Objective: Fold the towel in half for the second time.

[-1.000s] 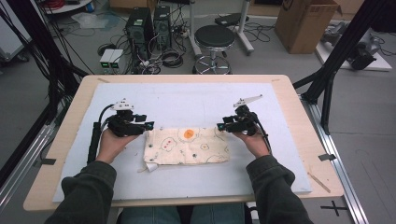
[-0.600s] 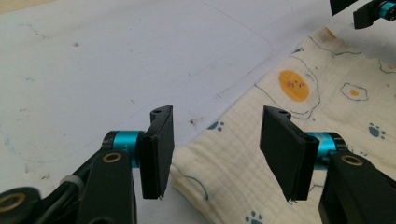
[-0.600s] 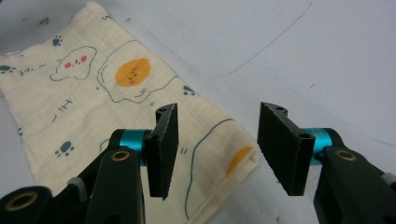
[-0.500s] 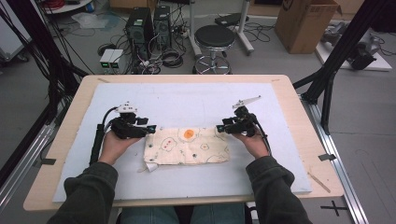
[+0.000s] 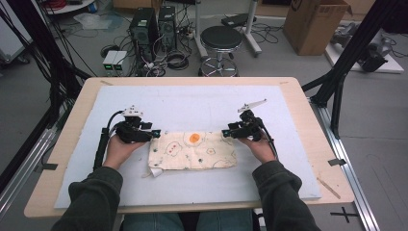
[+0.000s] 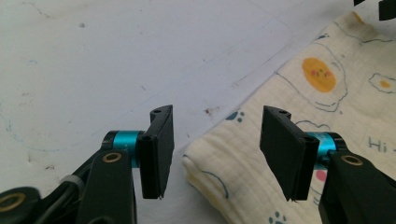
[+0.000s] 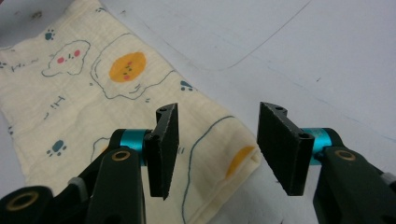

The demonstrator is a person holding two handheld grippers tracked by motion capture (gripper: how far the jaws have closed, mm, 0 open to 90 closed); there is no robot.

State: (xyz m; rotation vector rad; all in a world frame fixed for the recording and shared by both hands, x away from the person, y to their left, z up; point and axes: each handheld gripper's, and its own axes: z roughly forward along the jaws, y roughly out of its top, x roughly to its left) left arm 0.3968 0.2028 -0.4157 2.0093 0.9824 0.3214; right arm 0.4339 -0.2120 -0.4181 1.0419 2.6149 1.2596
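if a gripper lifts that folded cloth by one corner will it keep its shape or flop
The cloth would probably flop: it looks like thin, crinkled fabric lying limp on the table. Its folded layers, visible at the soft edge in the left gripper view, may fall open. It seems light, and the weave looks grippy rather than slippery, so a pinch should likely hold.

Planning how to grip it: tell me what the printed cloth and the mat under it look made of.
Printed cloth: soft woven cotton, likely crinkled muslin; matte, fine weave, thick folded edge. Mat: seemingly foam or coated board, matte pale blue-white, scuffed and pen-marked.
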